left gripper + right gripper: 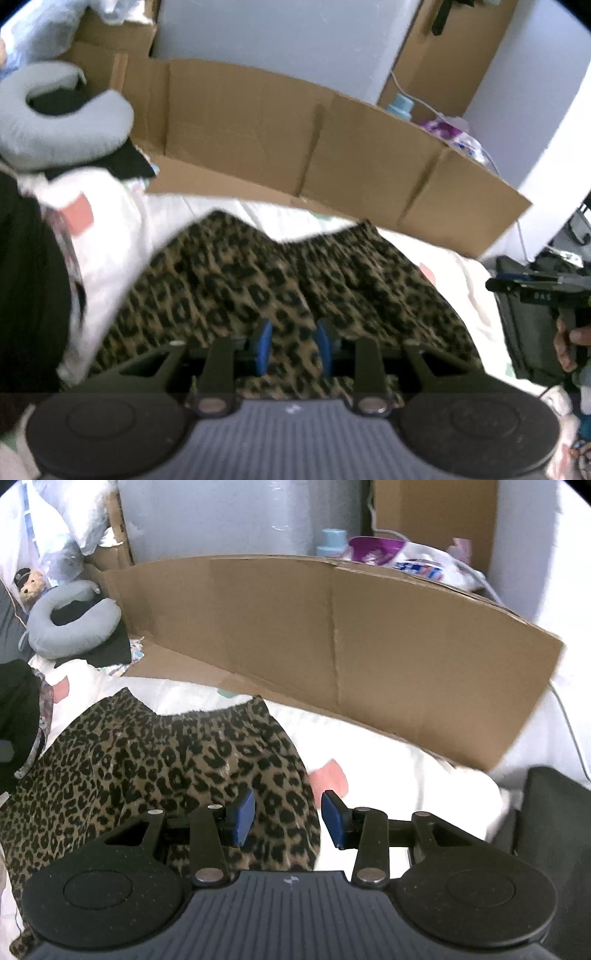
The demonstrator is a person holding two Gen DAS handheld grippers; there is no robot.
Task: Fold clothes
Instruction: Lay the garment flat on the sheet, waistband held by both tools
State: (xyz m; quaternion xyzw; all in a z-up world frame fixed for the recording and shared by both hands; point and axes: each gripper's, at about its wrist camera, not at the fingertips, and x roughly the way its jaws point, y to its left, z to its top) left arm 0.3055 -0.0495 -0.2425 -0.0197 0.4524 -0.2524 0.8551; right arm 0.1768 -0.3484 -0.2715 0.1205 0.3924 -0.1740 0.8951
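A leopard-print garment lies spread on a white bed cover, its gathered waistband toward the far side. My left gripper hovers over its near part with the blue pads apart; cloth shows between them, untouched by the pads. In the right wrist view the same garment fills the lower left. My right gripper is open, its left pad over the garment's right edge and its right pad over the white cover.
A flattened cardboard box stands along the far side of the bed. A grey neck pillow on black clothing lies at far left. A dark bag and the other hand-held gripper are at right. Detergent items sit behind the cardboard.
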